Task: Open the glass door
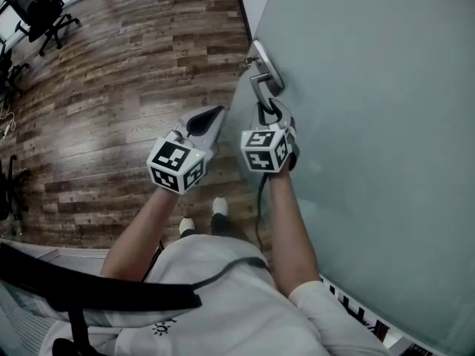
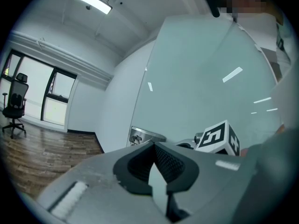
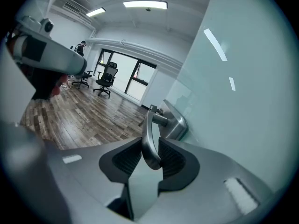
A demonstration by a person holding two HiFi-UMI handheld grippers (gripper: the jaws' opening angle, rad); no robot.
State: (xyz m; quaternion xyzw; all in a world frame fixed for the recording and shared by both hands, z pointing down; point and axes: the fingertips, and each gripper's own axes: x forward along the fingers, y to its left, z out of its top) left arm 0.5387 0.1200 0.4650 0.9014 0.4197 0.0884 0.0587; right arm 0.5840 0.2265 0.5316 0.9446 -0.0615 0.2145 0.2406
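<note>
1 handle in R gripper; L gripper closed.

**Clearances at the door.** The glass door walls off the whole right side. Its handle juts from the pane and fills the gap between the fingers of the right gripper. The left gripper, fingers together, sits just beside it, on the open side. Leftward the wooden floor lies open. Office chairs stand well apart, by the windows.
</note>
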